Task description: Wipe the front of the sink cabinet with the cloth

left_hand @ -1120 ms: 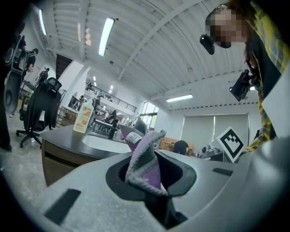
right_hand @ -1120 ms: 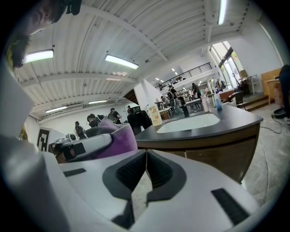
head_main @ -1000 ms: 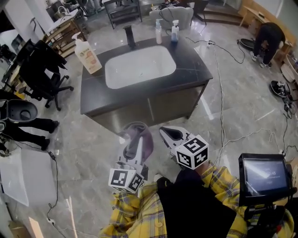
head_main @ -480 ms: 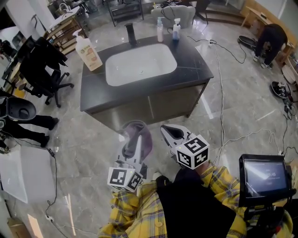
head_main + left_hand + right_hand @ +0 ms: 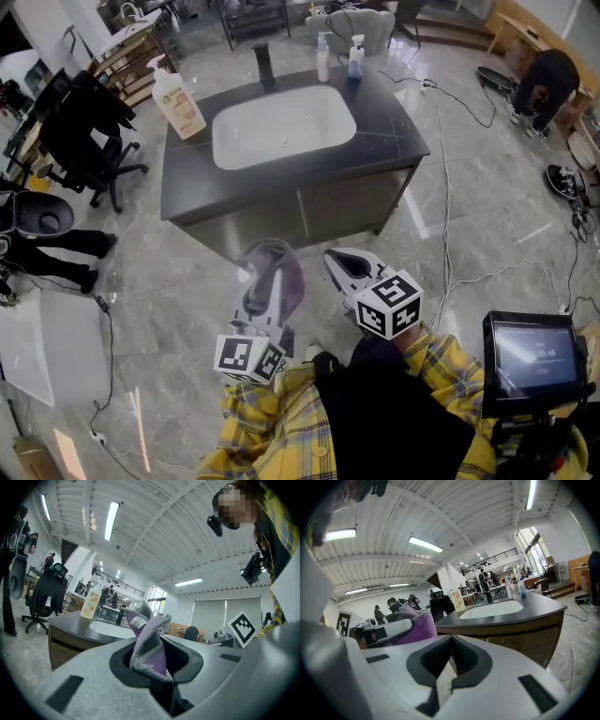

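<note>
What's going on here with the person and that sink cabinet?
A person stands facing the sink cabinet with a gripper in each hand. The left gripper is clamped on a purple cloth. The right gripper is shut and empty. Both are held short of the cabinet front, so the cloth has not yet touched it.

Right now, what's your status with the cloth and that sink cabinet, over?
Left gripper shut on purple cloth. Right gripper shut, empty. Cabinet front ahead, not yet touched. Nothing seen in the way.
</note>
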Demonstrator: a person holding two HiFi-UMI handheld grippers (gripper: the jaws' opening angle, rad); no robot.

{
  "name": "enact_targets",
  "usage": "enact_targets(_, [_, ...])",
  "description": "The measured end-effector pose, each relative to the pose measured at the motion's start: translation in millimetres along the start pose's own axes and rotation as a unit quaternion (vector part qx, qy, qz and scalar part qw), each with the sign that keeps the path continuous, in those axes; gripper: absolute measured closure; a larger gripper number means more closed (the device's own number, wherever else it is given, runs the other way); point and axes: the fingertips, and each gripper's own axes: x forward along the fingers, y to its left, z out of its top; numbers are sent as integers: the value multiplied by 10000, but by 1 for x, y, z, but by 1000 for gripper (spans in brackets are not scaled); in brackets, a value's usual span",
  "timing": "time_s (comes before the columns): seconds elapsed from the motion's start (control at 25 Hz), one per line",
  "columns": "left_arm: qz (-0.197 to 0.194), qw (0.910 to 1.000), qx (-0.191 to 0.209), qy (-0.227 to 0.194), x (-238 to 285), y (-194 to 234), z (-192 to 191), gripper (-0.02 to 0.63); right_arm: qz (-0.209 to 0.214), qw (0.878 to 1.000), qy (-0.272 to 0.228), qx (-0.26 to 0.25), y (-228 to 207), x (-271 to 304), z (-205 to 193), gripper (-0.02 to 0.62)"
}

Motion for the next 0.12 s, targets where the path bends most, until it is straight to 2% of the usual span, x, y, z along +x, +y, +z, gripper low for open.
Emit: enact_targets(0.12, [15,10000,-19,-9,0,0,0,554,-19,10000,-20,2,-2,-2,1,591])
